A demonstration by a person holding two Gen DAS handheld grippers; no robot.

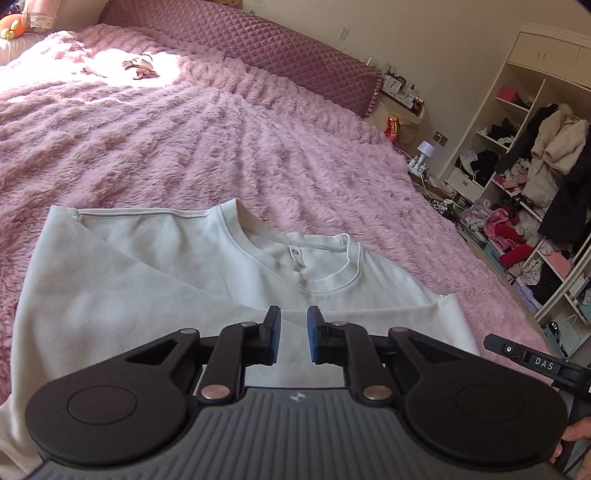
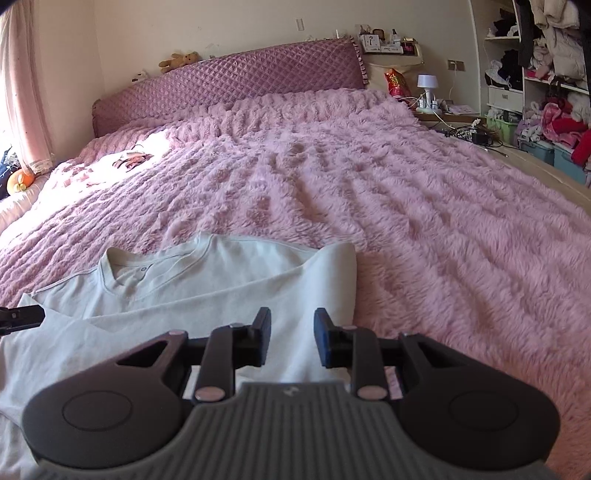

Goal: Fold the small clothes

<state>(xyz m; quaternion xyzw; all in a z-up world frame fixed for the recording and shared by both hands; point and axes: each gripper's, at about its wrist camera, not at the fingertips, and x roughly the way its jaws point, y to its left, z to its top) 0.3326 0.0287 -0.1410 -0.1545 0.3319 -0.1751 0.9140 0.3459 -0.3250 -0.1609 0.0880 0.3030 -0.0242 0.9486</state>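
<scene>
The shirt point(image 1: 155, 295) lies on the bed point(image 1: 258, 147), both sides already folded inward. Left gripper point(image 1: 294, 338) and right gripper point(image 2: 291, 341) hover over it, jaws spread, holding nothing. A shallow pinch could catch one layer only, dragging the folds apart on the plush blanket.

Fluffy pink plush bedspread point(image 2: 369, 192) covers the bed — sunlit patch near the pink curtain point(image 2: 22, 81). Quilted mauve headboard point(image 2: 229, 81) against cream wall point(image 2: 221, 26). Open white wardrobe shelves point(image 1: 517, 155) — cluttered with clothes.
</scene>
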